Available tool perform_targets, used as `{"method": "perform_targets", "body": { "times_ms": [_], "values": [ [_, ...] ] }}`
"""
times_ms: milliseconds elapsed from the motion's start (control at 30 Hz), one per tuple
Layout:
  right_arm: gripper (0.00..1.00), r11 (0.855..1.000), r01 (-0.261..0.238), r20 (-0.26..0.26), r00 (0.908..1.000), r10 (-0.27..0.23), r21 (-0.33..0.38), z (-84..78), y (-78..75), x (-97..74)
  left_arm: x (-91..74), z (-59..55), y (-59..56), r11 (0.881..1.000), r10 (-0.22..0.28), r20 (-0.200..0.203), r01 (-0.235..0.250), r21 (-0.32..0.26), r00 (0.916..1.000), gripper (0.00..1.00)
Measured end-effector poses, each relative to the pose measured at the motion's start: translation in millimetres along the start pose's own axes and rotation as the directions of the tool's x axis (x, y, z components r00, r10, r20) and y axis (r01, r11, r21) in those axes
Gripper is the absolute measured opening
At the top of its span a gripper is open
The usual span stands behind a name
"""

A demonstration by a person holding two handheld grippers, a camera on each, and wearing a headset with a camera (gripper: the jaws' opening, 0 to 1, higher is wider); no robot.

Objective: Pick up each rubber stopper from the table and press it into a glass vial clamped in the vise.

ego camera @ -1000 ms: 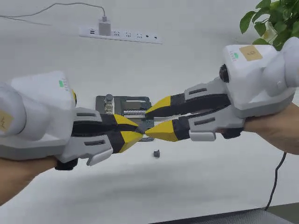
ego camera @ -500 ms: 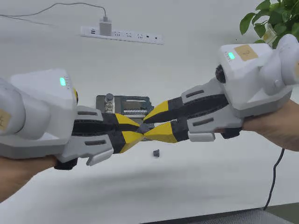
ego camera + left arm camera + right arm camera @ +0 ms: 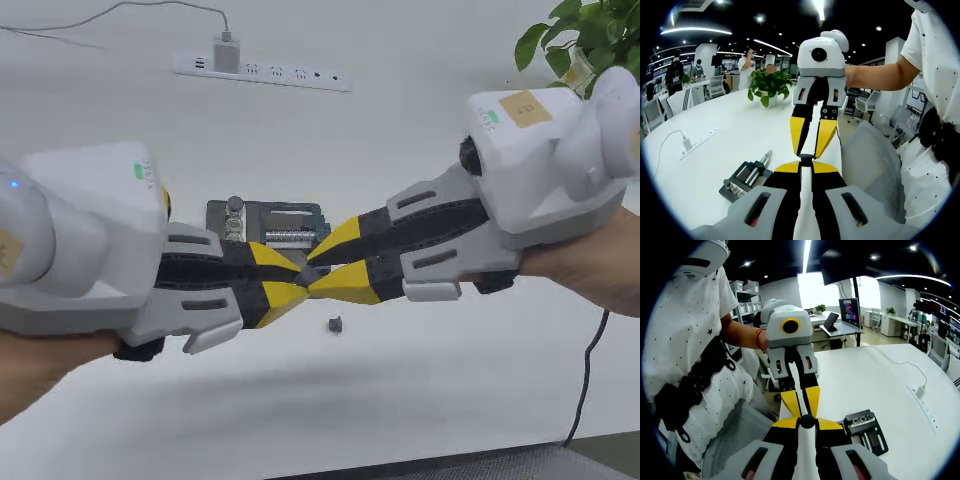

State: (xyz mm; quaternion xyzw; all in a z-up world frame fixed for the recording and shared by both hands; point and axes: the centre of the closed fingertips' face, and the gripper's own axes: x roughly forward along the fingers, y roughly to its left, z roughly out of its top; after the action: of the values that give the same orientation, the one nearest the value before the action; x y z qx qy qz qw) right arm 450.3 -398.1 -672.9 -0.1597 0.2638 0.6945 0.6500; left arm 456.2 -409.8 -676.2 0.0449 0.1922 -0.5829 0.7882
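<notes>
A small dark rubber stopper [image 3: 335, 324] lay loose on the white surface, on the near-edge side of the vise [image 3: 270, 222]. A second stopper [image 3: 807, 421] sat pinched where the tips of the left claw [image 3: 303, 277] and right claw [image 3: 310, 274] met. The grey vise sat flat mid-surface, with a dark-topped upright cylinder [image 3: 234, 208] at its left end

Left claw [image 3: 302, 283], right claw [image 3: 313, 276] nose-to-nose on stopper [image 3: 807, 421], aloft near vise [image 3: 290, 222]; table [image 3: 400, 385] open.
</notes>
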Motion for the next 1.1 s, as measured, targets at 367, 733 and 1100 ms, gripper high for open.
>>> {"method": "perform_targets", "body": {
  "times_ms": [367, 733, 1100],
  "values": [
    [0.08, 1.0, -0.025, -0.032, 0.9992, 0.025, -0.008, -3.0, 4.5, 1.2, 1.0, -2.6, -5.0, 0.998, -0.027, -0.036, 0.028, 0.053, 0.999, 0.03],
    [0.08, 1.0, -0.03, -0.032, 0.999, 0.03, -0.007, -2.2, 5.5, 0.8, 0.0, -2.2, -5.4, 0.997, -0.033, -0.037, 0.036, 0.066, 0.9988, 0.03],
    [0.07, 0.999, -0.047, -0.04, 0.9981, 0.047, 0.001, -0.8, 9.5, 2.5, -1.5, -3.1, -8.3, 0.995, -0.054, -0.042, 0.058, 0.085, 0.9976, 0.03]
  ]
}}
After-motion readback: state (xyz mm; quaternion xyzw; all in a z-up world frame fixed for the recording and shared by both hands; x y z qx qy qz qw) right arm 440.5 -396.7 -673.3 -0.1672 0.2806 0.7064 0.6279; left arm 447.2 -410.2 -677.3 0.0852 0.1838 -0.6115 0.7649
